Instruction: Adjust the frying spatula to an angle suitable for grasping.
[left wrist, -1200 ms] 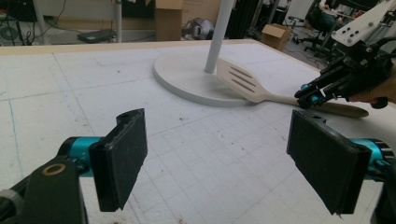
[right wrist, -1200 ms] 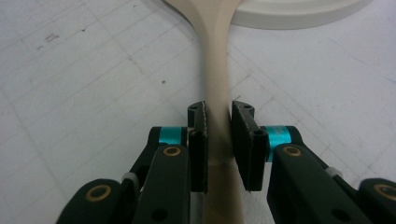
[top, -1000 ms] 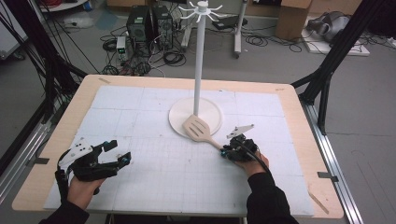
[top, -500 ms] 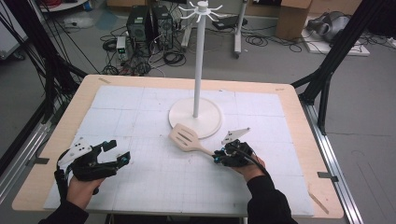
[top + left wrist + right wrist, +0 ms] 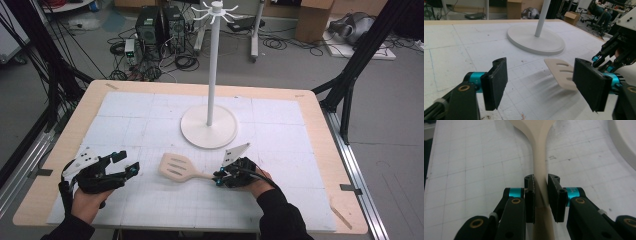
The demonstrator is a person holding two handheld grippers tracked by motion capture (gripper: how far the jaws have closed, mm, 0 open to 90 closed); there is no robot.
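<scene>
Right gripper (image 5: 218, 178) clamped on spatula (image 5: 176, 167) handle, blade now carried off stand base (image 5: 208, 132) toward desk (image 5: 280, 150) middle. Left gripper (image 5: 125, 165) empty, jaws just narrowing, blade ahead of them. Handover looks likely next.

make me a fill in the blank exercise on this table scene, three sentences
1. The right gripper is shut on the handle of a cream slotted ____.
2. The spatula has its blade pointing toward the ____ gripper.
3. The left gripper has nothing between its jaws, which stand ____, and the round base of the white stand rests on the table beyond it.

Missing words: spatula; left; open
</scene>
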